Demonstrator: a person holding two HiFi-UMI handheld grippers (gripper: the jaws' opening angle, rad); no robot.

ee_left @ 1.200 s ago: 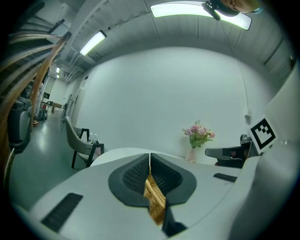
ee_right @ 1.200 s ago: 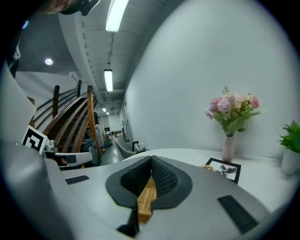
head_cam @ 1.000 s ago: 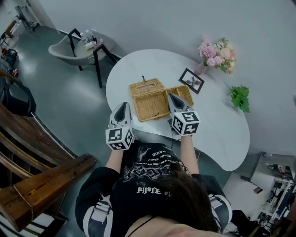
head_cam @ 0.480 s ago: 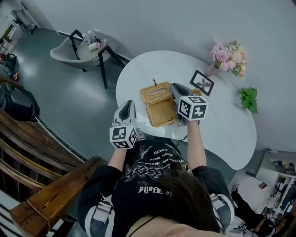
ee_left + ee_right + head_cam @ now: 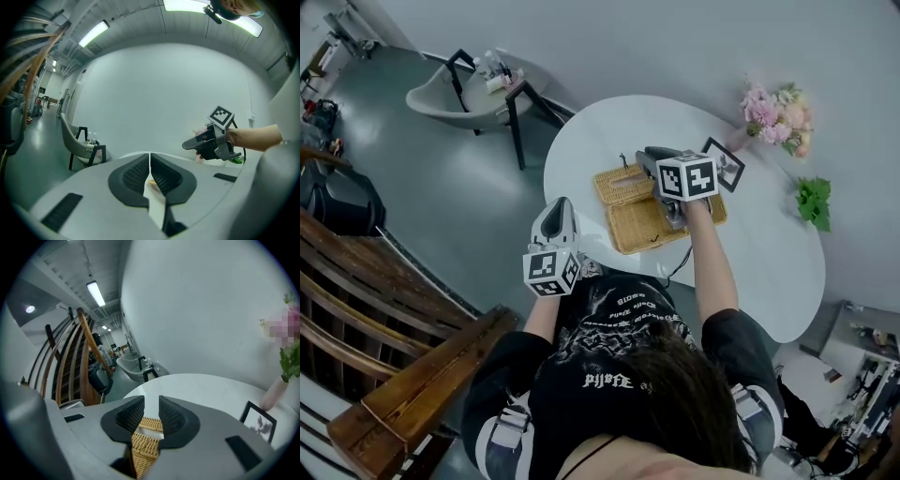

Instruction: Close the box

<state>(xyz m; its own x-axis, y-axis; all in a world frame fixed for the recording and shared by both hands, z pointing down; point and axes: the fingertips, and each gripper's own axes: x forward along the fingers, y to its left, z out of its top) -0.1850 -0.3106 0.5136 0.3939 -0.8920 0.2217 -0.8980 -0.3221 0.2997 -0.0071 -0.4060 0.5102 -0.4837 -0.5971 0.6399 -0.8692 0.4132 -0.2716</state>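
The wicker box (image 5: 642, 230) lies on the white desk (image 5: 769, 253) and seems not yet closed, its inside still showing, while the right claw (image 5: 151, 401), whose jaws have just been opening to a narrow empty gap, hovers above it, and the left claw (image 5: 150, 159) is pressed together, holding nothing.

1. The head view sits above the person and looks steeply down past dark hair. It takes in the white desk (image 5: 769, 272), the wicker box (image 5: 637, 225), the left hand-held gripper (image 5: 561, 202) and the right hand-held gripper (image 5: 640, 152), with the floor and a grey chair (image 5: 450, 94) around them.
2. The left gripper view rides low and almost level, facing the wall, and catches the right hand-held gripper side-on.
3. The right gripper view tilts down, close over the box, which shows between its jaws; they have just been opening.
4. All three views share the chair and the desk.
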